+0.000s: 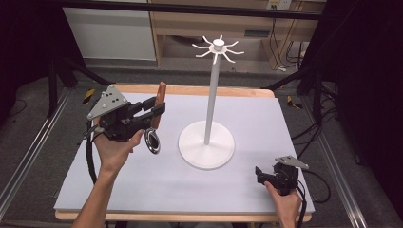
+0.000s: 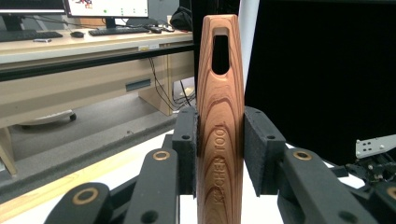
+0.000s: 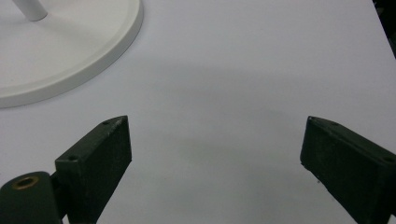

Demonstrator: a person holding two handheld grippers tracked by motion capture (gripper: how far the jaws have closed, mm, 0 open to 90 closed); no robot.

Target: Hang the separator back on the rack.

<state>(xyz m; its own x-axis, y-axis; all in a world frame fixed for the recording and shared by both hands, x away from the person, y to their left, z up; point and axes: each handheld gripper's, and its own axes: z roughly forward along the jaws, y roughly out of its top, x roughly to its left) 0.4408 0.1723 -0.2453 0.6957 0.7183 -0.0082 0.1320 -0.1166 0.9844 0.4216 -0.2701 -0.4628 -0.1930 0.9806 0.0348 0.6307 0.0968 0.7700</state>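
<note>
Two grippers: left gripper [image 1: 154,110] fingers clamp wooden-handled utensil [image 2: 220,121] beside white stand [image 1: 207,142]; right gripper [image 3: 215,163] fingers wide.

The wooden-handled kitchen tool with a shiny round metal head [image 1: 153,141] sits clamped between the pads of the left gripper [image 1: 159,110], which press on the middle of its handle. The reddish-brown, grained handle stands upright; its tapered end with an oblong hanging slot [image 2: 220,53] rises above the jaws, and the words KITCHEN TOOL run along its length. The metal head hangs below the jaws, lifted off the pale tabletop.
</note>
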